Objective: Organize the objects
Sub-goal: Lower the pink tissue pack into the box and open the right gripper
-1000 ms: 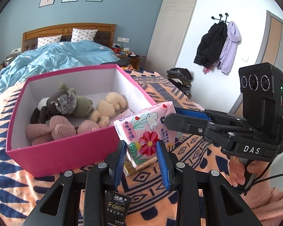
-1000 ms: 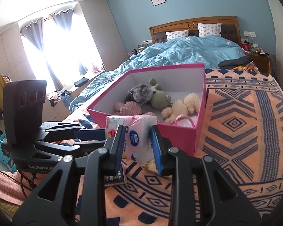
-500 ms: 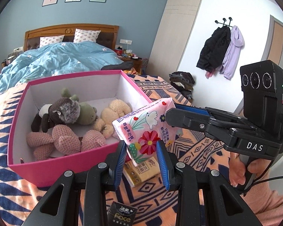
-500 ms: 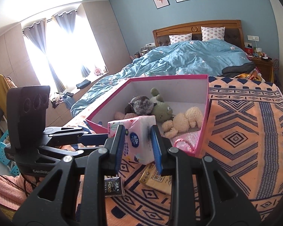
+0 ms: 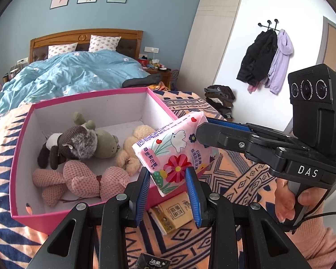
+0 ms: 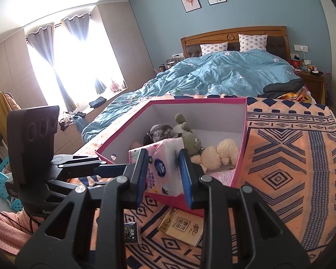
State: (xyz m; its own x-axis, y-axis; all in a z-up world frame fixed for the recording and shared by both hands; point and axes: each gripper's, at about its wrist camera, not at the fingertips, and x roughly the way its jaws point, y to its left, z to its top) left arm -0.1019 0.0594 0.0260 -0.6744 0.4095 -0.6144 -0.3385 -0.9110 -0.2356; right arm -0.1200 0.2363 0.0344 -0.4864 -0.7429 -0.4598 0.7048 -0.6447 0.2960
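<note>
Far left in the left wrist view: rumpled blue quilt against a wooden headboard, patterned orange-and-navy woven blanket spread over the near end of the bed. On that blanket, open pink cardboard box with white inside walls, holding a dark grey knitted plush, a green long-eared plush, a pink knitted plush and a cream fluffy plush. Just right of the toys, lifted clear of the blanket over the near right corner of the box: soft pink tissue pack printed with a red flower and a white dove, tilted, gripped from two sides. Left gripper closed on the lower end, blue pads pressed against the wrapper; right gripper, reaching in from the right edge, clamped on the upper end. Below the pack, flat on the blanket: tan tissue packet with dark lettering, and nearer the camera a small black packet. Right wrist view, same order: left gripper entering from the left, then the pack squeezed between the right gripper pads at partial opening, box rim behind it, tan packet and black packet underneath.
</note>
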